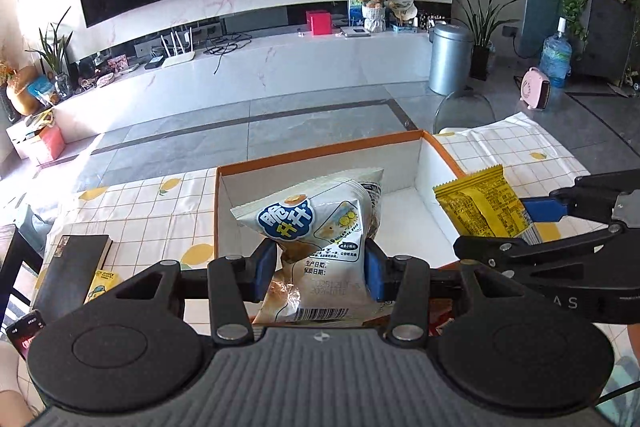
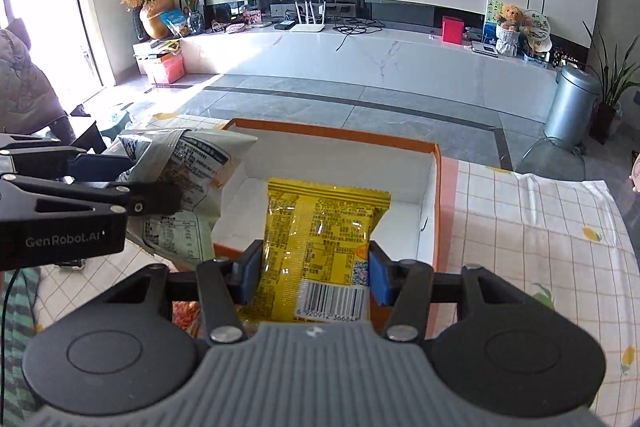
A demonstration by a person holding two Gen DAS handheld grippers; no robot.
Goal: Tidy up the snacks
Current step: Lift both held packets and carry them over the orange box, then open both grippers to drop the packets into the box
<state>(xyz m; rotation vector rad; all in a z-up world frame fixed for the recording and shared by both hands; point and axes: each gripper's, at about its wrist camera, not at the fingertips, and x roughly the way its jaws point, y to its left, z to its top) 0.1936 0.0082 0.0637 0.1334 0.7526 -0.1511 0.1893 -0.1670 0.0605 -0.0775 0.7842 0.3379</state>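
My left gripper (image 1: 320,269) is shut on a white snack bag with a blue logo (image 1: 320,227) and holds it upright over the near edge of an orange box with a white inside (image 1: 424,163). My right gripper (image 2: 314,277) is shut on a yellow snack packet (image 2: 320,239) and holds it above the box's near wall (image 2: 438,195). The yellow packet (image 1: 480,205) and the right gripper show at the right of the left wrist view. The white bag (image 2: 184,171) and the left gripper show at the left of the right wrist view. The box floor looks bare.
The box sits on a table with a lemon-print checked cloth (image 2: 532,227). A dark book (image 1: 74,267) and a small yellow card (image 1: 102,281) lie left of the box. Red-and-orange snack packs (image 2: 186,313) lie under the grippers near the front edge.
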